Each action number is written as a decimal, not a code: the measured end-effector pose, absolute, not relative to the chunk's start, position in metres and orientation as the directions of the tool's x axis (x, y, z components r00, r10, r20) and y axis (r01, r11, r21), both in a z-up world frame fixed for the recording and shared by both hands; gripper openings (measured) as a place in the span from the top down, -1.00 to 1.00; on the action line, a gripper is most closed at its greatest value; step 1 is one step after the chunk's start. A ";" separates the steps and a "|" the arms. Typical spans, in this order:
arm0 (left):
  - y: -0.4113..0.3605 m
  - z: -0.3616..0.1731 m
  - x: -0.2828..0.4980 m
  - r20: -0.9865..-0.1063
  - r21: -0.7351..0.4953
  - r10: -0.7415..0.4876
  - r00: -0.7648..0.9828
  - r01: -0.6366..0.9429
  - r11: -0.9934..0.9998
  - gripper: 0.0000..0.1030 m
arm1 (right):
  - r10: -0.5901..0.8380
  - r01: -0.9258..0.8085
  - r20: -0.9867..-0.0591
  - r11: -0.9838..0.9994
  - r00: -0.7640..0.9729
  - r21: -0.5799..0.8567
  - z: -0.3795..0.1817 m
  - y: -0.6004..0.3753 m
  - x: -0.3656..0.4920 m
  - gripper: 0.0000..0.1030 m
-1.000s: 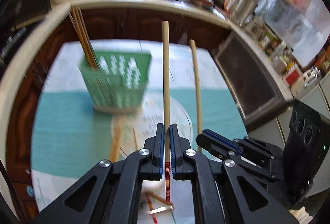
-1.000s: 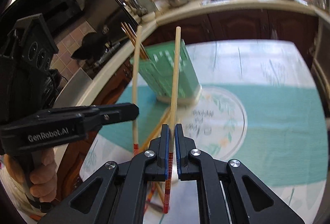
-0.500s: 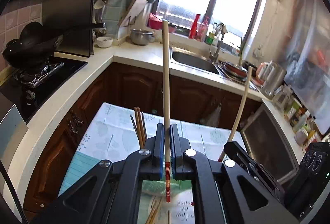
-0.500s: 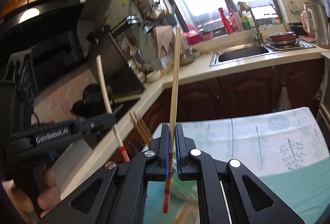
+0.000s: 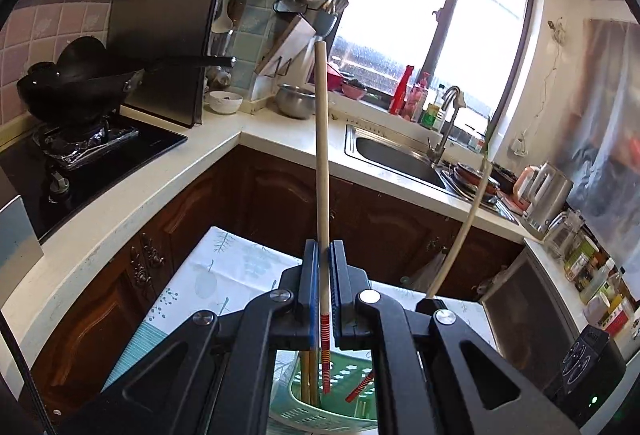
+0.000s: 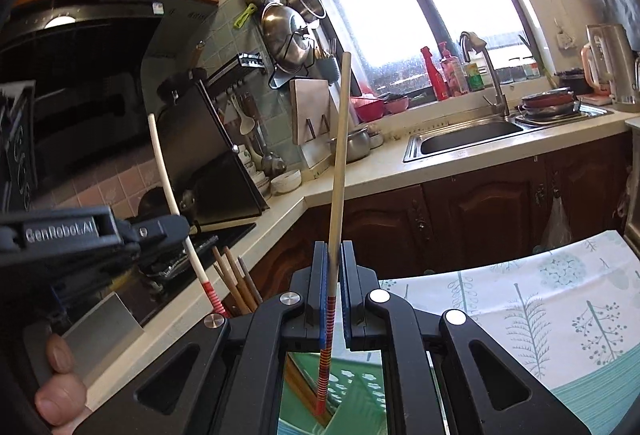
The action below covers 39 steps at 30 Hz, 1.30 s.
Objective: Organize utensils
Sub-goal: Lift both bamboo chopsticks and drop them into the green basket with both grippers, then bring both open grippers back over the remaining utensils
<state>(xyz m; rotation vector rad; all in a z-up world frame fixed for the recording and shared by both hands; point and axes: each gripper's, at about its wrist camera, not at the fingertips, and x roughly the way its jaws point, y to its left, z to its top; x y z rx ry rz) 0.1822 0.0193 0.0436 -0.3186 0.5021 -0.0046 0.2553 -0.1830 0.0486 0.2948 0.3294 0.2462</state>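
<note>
Each tool is clenched on one upright chopstick: left tool (image 5: 323, 299), its chopstick (image 5: 322, 155); right tool (image 6: 331, 295), its chopstick (image 6: 339, 163). Directly beneath both striped lower ends sits the green basket (image 5: 352, 383), left's tip already inside.

Left gripper (image 5: 324, 275) – black two-finger, blue pads, jaws clamped, pointing slightly downward. Right gripper (image 6: 332, 271) same, clamped – just right of left gripper's fingers. Bare hand (image 6: 60, 391) grips left handle.

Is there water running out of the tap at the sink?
No, the tap stands over the sink with no stream of water coming from its spout.
</note>
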 end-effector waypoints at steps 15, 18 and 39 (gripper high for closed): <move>0.003 -0.009 0.170 -0.632 -0.230 -0.141 0.762 -0.010 0.973 0.71 | 0.390 -0.350 -0.459 0.920 0.798 0.173 -0.012 -0.131 0.262 0.82; 0.003 -0.013 0.157 -0.660 -0.232 -0.154 0.735 -0.004 0.973 0.71 | 0.405 -0.341 -0.478 0.914 0.779 0.219 -0.009 -0.135 0.252 0.81; -0.013 -0.080 0.053 -0.846 -0.242 -0.208 0.491 -0.007 0.970 0.22 | 0.366 -0.159 -0.764 0.929 0.531 0.334 -0.060 -0.177 0.116 0.81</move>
